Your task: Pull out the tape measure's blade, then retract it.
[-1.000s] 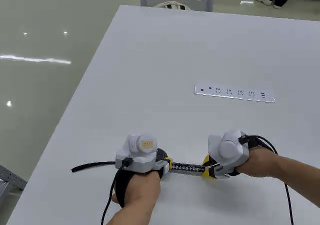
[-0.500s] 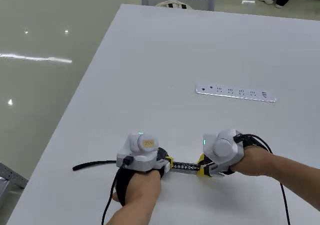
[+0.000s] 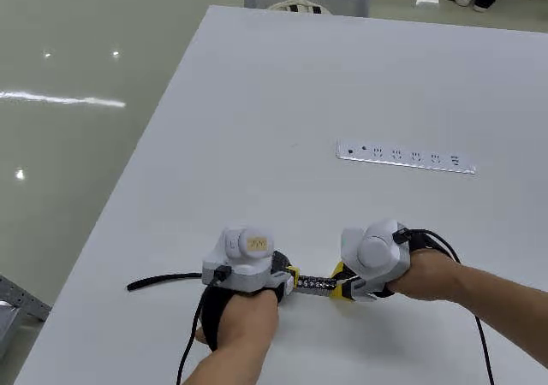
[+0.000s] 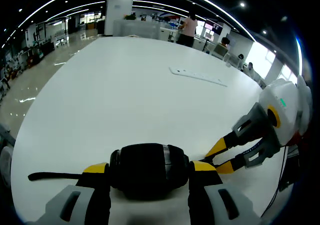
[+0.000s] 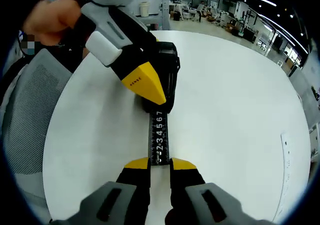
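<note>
My left gripper (image 4: 149,171) is shut on the black tape measure case (image 4: 149,169), which rests on the white table (image 3: 282,128). The same case (image 5: 161,75) lies ahead in the right gripper view, held between the left gripper's yellow-tipped fingers (image 5: 145,81). A short length of dark numbered blade (image 5: 159,137) runs from the case to my right gripper (image 5: 160,163), which is shut on the blade's end. In the head view the blade (image 3: 314,284) spans the small gap between the left gripper (image 3: 287,280) and the right gripper (image 3: 338,284).
A white power strip (image 3: 405,157) lies flat on the table beyond the grippers. A black cable (image 3: 163,279) trails left from the left gripper near the table's left edge. People stand far off beyond the table's end.
The right gripper has moved left toward the left gripper, and the exposed length of blade has become shorter. The left gripper has held still.
</note>
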Demonstrator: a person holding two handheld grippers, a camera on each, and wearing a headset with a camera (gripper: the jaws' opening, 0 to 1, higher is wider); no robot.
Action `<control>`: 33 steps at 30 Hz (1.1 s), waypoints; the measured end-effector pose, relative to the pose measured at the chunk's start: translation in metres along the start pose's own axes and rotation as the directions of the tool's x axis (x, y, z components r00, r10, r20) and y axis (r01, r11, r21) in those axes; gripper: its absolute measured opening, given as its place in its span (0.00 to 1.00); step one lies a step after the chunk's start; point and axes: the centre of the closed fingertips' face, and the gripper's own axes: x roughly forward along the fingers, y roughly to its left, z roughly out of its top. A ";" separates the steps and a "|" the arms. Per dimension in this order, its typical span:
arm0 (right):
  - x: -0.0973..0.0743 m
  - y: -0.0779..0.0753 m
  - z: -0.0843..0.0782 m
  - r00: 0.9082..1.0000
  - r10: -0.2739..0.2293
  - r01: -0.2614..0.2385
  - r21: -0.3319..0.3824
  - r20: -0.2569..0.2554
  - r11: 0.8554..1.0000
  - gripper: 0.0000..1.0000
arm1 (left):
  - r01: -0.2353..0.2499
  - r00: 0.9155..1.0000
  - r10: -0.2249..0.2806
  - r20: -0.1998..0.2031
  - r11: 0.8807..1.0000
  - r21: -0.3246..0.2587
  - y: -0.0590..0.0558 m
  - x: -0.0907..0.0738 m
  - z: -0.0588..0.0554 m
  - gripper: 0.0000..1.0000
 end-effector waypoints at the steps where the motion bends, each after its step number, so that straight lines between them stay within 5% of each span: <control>1: 0.001 0.000 0.000 1.000 0.000 0.000 0.000 0.001 1.000 0.14 | 0.000 1.000 0.000 0.001 1.000 0.000 0.000 0.000 0.000 0.59; 33: 0.014 0.001 0.030 0.997 -0.037 0.038 -0.016 0.064 0.999 0.14 | 0.004 1.000 -0.004 -0.002 1.000 0.003 0.000 0.001 0.000 0.59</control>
